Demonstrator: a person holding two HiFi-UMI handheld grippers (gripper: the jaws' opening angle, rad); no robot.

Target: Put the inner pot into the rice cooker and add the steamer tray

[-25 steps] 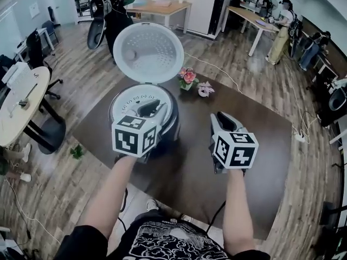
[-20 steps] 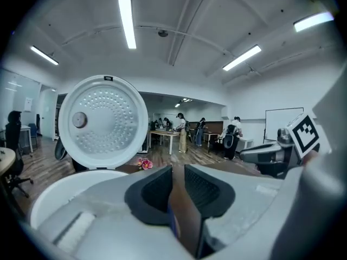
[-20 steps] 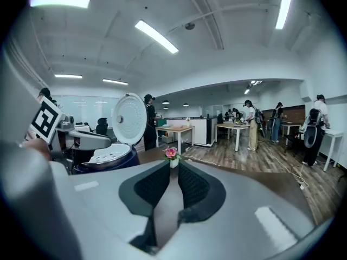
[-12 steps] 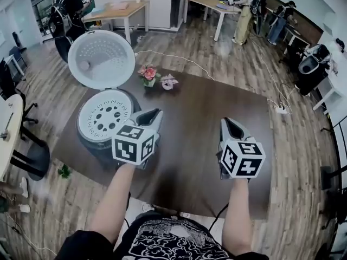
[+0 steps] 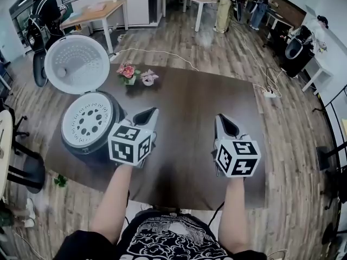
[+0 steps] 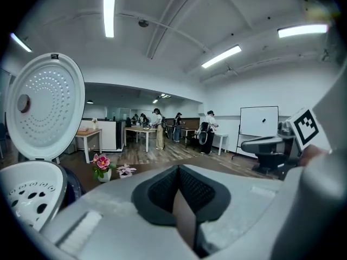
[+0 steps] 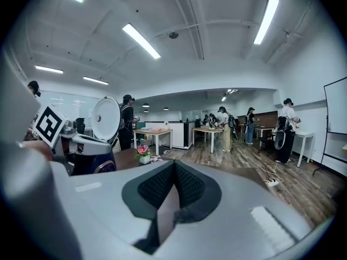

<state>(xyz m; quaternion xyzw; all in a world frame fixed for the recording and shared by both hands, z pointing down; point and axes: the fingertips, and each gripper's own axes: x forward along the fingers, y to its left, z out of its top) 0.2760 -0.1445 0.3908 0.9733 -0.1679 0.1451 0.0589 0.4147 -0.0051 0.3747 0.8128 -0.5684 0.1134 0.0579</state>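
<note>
The rice cooker (image 5: pixel 87 131) stands at the table's left end with its round lid (image 5: pixel 77 64) swung up. A white steamer tray (image 5: pixel 87 122) with holes lies in its mouth; the inner pot under it is hidden. My left gripper (image 5: pixel 150 112) hovers just right of the cooker, its jaws closing together with nothing between them. My right gripper (image 5: pixel 222 121) hangs over the middle of the table, shut and empty. In the left gripper view the lid (image 6: pixel 46 107) and tray (image 6: pixel 30 191) lie left of the meeting jaws.
The dark brown table (image 5: pixel 195 99) carries a small pink flower pot (image 5: pixel 128 72) and a pale flower (image 5: pixel 147 77) at its far edge. A power strip and cable (image 5: pixel 269 93) lie on the wooden floor to the right. Desks and people are far behind.
Both grippers have drawn away from the cooker, to its right. The left one no longer covers the cooker, so the whole steamer tray shows.
</note>
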